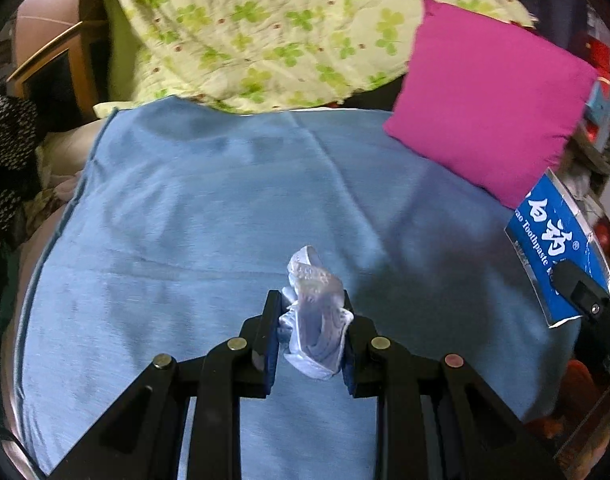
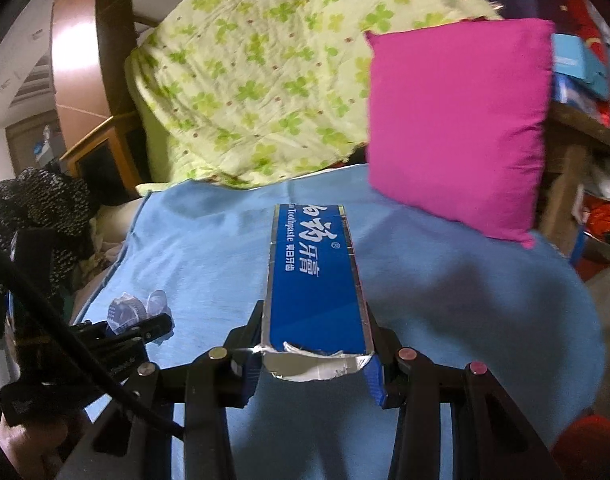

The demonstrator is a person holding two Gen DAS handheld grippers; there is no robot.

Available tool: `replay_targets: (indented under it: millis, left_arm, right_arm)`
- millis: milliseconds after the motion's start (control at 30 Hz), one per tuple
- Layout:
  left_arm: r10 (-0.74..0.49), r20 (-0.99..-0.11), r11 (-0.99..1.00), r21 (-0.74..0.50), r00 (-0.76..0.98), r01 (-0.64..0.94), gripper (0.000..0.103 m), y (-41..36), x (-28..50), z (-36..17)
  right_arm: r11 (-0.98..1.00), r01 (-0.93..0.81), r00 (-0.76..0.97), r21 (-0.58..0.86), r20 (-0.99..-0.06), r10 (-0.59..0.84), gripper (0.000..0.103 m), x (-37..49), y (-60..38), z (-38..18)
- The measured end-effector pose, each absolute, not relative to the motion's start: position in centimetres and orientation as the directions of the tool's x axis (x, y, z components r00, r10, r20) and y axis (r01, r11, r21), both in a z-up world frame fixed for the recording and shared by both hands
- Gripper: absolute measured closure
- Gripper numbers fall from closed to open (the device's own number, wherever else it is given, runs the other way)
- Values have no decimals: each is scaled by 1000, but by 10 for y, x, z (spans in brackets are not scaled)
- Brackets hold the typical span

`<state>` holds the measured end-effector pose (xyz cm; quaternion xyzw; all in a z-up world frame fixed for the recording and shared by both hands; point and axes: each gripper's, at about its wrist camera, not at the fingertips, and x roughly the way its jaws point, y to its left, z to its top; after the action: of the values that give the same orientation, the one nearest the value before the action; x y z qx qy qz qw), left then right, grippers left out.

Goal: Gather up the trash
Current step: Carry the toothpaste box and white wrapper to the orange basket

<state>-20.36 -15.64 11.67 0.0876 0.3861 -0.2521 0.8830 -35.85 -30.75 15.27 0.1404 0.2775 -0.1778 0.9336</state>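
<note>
While a crumpled clear plastic wrapper [image 1: 314,312] is pinched between the blue pads of the left gripper [image 1: 311,312], a blue toothpaste box [image 2: 316,280] is clamped by its torn near end in the right gripper [image 2: 317,354] — both pieces of trash are held up above the blue blanket [image 1: 185,220] rather than lying on it. The left jaws are drawn in close, with only the squashed wrapper between them; the right jaws are closed against the two long sides of the box, whose far end is pointed away over the blanket.

Seen from the left wrist, the box [image 1: 553,248] is found off the right edge of the blanket, with a black finger of the right gripper [image 1: 581,292] across its lower end. Seen from the right wrist, the wrapper [image 2: 137,308] and the left gripper [image 2: 145,326] are found over the blanket's left edge, and a hand [image 2: 29,440] is glimpsed on the handle below them.

Against the far right corner of the blanket a pink cushion [image 1: 493,100] is propped. Beyond the blanket's far edge a pale quilt with green clover print [image 1: 265,32] is heaped. To the left of the blanket a dark speckled cloth [image 1: 9,148] is bunched up, and behind it a wooden frame [image 1: 77,52] is seen.
</note>
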Motion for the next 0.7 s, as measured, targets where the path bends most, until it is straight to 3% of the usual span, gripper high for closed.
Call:
replay_targets:
  millis: [700]
  left_arm:
    - [-505,-721,716,-44,474,696,76,-233,-290,122]
  right_arm:
    - [783,609,668,125,-613,-421,58,-457,-376,144]
